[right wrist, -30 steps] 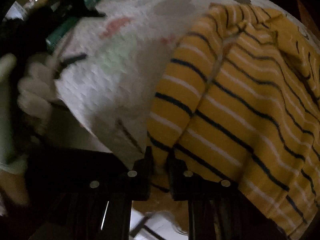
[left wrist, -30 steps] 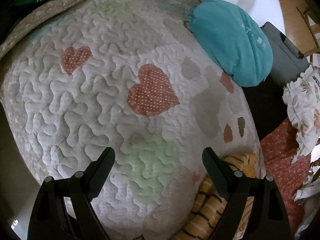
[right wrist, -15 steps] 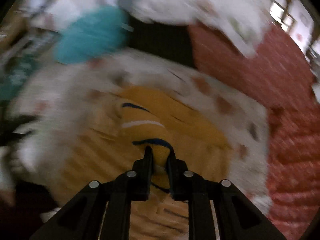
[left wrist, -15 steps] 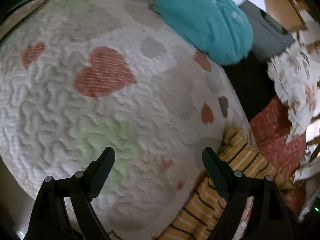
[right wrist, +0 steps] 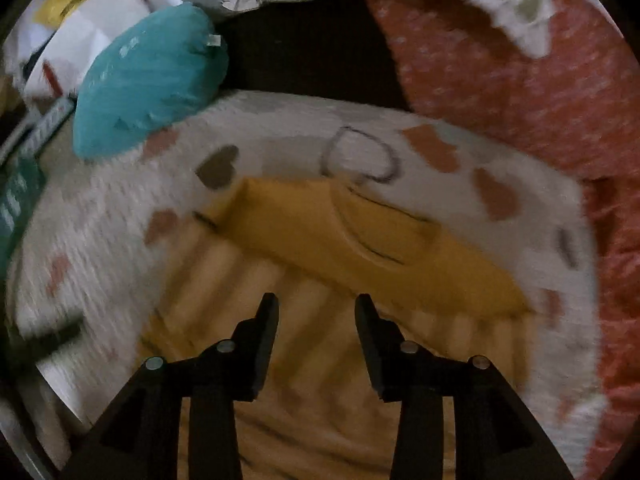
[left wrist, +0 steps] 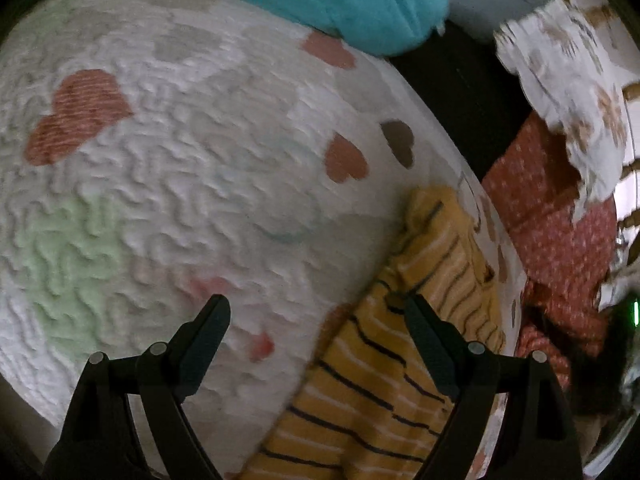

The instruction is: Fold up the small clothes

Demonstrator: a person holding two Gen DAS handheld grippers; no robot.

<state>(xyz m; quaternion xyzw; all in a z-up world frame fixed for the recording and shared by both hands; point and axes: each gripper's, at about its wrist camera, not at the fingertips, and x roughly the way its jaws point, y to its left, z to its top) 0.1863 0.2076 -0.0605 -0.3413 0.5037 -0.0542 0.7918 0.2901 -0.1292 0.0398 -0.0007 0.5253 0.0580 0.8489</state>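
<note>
So the yellow striped top (right wrist: 360, 248) is lying on the quilted heart-print mat (left wrist: 180, 184), toward the edge nearest the red dotted blanket (right wrist: 520, 80). From the right wrist view it looks like one fold is already laid over, with a plain mustard band running diagonally from upper left down to lower right across the paler striped part — that diagonal is the long axis, as far as I can tell through the blur.

The right gripper (right wrist: 316, 304) sits directly over the shirt. Its jaws have just been opening and now stand apart with nothing between them, just the striped fabric showing below the gap, so I'd say it has let go of the cloth.

The left gripper (left wrist: 316, 312) is spread wide and holding nothing. Most of what's under it is bare mat; the shirt only comes in at its right-hand finger (left wrist: 430, 344) and runs off toward the lower right.

So the right hand is clearly the nearer one. If the next fold goes across that long axis, my guess is the left has to slide over toward the shirt's near end first. A teal garment (right wrist: 148, 80) sits bundled at the mat's far edge, well apart from all this.
</note>
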